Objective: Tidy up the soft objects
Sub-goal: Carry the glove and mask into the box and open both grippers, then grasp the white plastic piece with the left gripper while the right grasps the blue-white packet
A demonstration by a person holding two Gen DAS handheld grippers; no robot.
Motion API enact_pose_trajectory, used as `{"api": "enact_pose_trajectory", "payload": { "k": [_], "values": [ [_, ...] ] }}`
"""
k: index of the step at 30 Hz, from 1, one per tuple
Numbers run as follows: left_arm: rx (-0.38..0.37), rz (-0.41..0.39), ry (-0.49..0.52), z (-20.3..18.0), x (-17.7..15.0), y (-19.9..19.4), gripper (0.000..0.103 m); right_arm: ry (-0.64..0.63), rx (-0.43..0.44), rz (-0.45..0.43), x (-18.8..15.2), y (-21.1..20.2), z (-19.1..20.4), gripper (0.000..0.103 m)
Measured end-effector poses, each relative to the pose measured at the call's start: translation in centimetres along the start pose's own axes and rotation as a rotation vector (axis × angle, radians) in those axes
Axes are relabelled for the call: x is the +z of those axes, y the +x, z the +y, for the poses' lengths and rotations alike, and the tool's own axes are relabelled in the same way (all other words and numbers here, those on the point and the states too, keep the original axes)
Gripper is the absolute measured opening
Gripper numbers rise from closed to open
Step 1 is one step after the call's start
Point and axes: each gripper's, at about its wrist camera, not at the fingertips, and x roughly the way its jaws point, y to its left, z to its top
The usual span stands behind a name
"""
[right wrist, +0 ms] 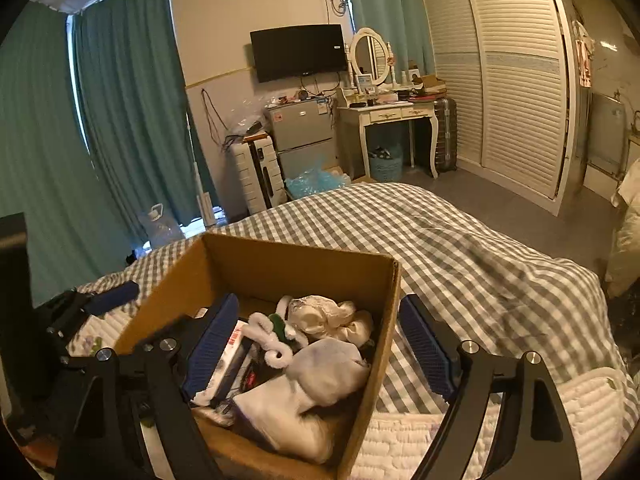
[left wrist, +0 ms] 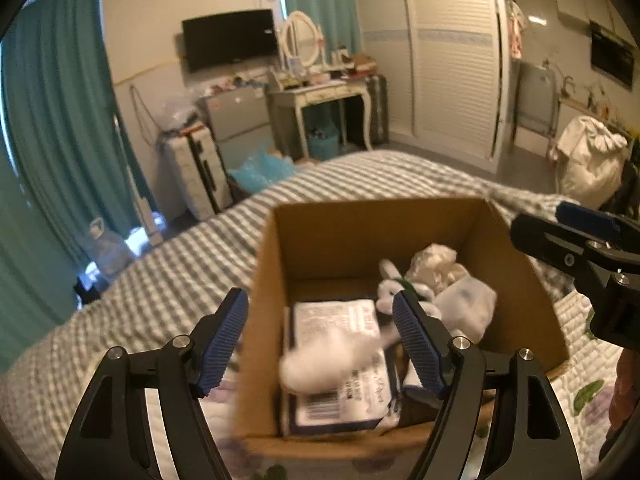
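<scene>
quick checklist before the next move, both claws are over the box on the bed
1. Left claw empty: ok, open, with a blurred white soft object between its fingers, apparently dropping into the box.
2. Right claw empty: ok, open, nothing gripped.
3. Right claw clear of the box wall: not ok, its fingers straddle the right wall of the cardboard box.
4. Box upright on the checked bedspread: ok.
5. Room left in the box: ok, the plush toy, cream cloth and flat packet sit below the rim.
6. Soft objects left outside the box: cannot tell.
</scene>
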Motion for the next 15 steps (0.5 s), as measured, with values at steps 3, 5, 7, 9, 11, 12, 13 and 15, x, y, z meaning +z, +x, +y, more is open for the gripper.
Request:
{"api": "enact_pose_trajectory", "payload": {
  "k": [3,5,7,9,11,12,13,15],
  "values": [
    [0.011,-0.041,-0.019,0.8,1.0,-4.0,0.076,0.015,-0.011,-0.022,1.1,-3.2,0.3,0.083],
    [0.016,-0.073,-0.027,1.6,1.9,-6.6,0.076,0.004,-0.022,-0.048,2.1,-6.2,0.9,0.083],
    [0.021,-0.117,-0.030,2.5,2.8,-9.8,0.076,-0.020,-0.029,-0.081,3.1,-9.5,1.8,0.083],
    [0.026,-0.164,-0.028,2.7,3.3,-13.5,0.076,-0.041,-0.043,-0.118,3.8,-12.7,2.8,0.083],
    [0.028,-0.211,-0.029,2.9,3.4,-17.1,0.076,-0.058,-0.046,-0.142,4.4,-16.0,3.8,0.086],
    [0.027,-0.225,-0.030,3.2,3.5,-18.0,0.080,-0.064,-0.046,-0.150,4.6,-17.4,4.2,0.087],
    [0.029,-0.251,-0.036,3.7,3.3,-19.8,0.090,-0.072,-0.047,-0.157,4.6,-18.7,4.6,0.088],
    [0.038,-0.289,-0.051,4.1,2.7,-22.0,0.094,-0.087,-0.049,-0.164,4.5,-20.5,5.3,0.093]
  ]
}}
